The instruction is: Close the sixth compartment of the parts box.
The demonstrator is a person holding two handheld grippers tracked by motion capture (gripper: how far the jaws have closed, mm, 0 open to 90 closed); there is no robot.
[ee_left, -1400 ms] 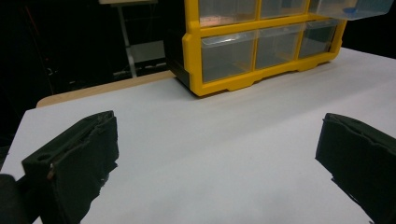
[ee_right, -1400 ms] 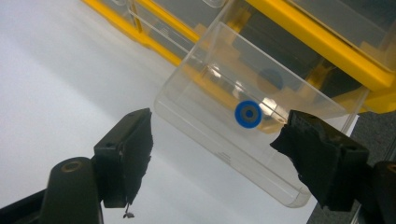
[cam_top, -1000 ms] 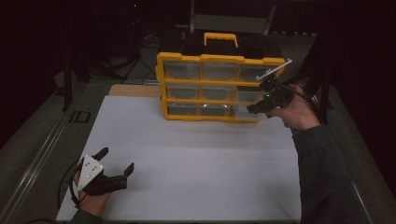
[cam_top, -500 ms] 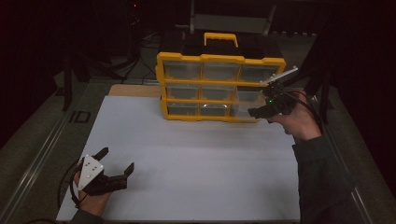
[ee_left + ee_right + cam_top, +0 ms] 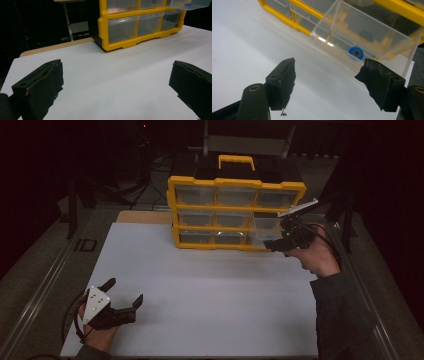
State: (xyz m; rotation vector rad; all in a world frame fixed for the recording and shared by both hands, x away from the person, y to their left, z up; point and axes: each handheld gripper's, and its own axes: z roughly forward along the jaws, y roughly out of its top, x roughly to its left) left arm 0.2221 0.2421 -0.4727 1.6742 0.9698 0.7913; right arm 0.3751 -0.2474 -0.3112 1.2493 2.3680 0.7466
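Observation:
A yellow drawer organizer [image 5: 235, 215] with clear drawers stands at the back of the white table top [image 5: 210, 290]. Its right middle drawer [image 5: 264, 226] is pulled out. In the right gripper view this clear drawer [image 5: 362, 32] holds a small blue ring [image 5: 356, 53]. My right gripper [image 5: 274, 244] hovers just in front of the drawer; its jaws have just been closing a little, and it [image 5: 328, 65] is still open with nothing between its fingers. My left gripper [image 5: 125, 290] rests open at the near left of the table, and in its own view it [image 5: 117, 65] faces the organizer [image 5: 120, 42].
A strip of wooden board [image 5: 145, 216] shows behind the white sheet at the back left. Metal rails [image 5: 45, 285] run along both table sides. The organizer has a yellow carry handle [image 5: 236, 160] on top. Dark stands and cables sit behind the table.
My right gripper has drawn back a little from the organizer, toward the near right. The left gripper has not moved.

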